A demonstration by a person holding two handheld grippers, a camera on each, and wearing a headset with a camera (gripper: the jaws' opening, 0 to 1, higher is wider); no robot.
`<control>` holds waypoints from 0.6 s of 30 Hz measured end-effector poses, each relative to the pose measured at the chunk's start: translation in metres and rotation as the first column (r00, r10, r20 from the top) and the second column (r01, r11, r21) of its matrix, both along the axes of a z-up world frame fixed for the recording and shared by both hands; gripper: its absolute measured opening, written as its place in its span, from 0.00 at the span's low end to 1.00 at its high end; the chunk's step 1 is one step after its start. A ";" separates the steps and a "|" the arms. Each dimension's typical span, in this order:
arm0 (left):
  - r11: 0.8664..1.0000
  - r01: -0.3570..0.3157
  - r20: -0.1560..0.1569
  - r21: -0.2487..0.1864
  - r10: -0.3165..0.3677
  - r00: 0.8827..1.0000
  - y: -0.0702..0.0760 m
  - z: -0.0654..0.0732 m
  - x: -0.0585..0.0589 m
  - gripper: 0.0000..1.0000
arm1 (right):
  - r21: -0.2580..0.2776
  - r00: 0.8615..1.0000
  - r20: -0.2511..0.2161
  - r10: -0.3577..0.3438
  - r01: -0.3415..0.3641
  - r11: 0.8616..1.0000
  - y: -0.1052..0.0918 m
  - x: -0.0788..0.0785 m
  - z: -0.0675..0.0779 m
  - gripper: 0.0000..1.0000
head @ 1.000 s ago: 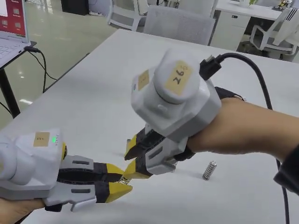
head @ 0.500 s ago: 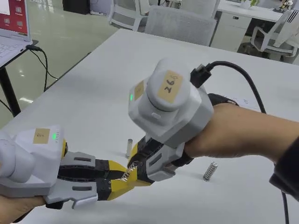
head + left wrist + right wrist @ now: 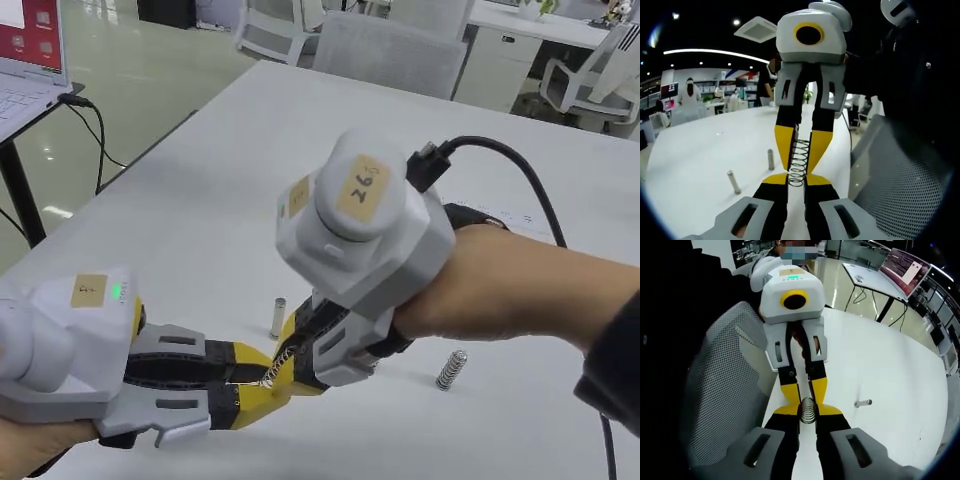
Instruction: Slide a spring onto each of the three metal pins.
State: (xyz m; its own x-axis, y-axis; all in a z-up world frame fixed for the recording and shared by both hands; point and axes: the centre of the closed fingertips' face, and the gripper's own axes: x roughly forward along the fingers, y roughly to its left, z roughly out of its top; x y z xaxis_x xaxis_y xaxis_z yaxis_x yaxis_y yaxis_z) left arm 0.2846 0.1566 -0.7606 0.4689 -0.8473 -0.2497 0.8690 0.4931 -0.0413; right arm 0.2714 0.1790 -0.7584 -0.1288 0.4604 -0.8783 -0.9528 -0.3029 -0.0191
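Moving down and toward the near left over the last second, the right tool has met the left tool tip to tip, and an upright pin has come into sight just beyond them.

Both tools are pressed together on the same spring, which hangs in the air between their yellow tips, just near of the pin and above the bench. A second spring lies on the bench to the right, well apart.

The risk, as I judge it, is in the handover. The spring is a thin, open wire coil, springy and easily bent. If both tools squeeze or pull at once, it could kink, or flick away when one lets go. The right tool is also close to the pin, so a small nudge could tip it over.

The pin is a short, smooth, dull grey metal cylinder, standing on end. The tool tips are flat, wedge-shaped yellow pads on black arms. The bench top is plain, matte white and smooth, so a dropped spring would roll.
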 end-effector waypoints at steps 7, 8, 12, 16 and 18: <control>1.000 -0.022 -0.028 -0.005 0.022 0.999 0.003 -0.002 0.001 0.16 | -0.006 1.000 0.005 -0.004 0.004 1.000 0.000 0.003 -0.001 0.08; 1.000 -0.026 -0.031 -0.007 0.026 0.999 0.004 -0.003 0.001 0.17 | -0.007 1.000 0.006 -0.004 0.004 1.000 0.000 0.004 -0.001 0.08; 0.999 -0.038 -0.044 -0.009 0.038 0.998 0.006 -0.005 0.000 0.21 | -0.009 1.000 0.012 -0.016 0.016 1.000 -0.002 0.008 -0.001 0.08; 0.999 -0.050 -0.061 -0.010 0.050 0.997 0.008 -0.008 -0.001 0.26 | -0.014 0.999 0.022 -0.028 0.028 1.000 -0.005 0.013 -0.001 0.08; 0.998 -0.056 -0.067 -0.011 0.055 0.996 0.009 -0.008 -0.002 0.29 | -0.015 0.999 0.024 -0.034 0.034 0.999 -0.006 0.016 -0.001 0.08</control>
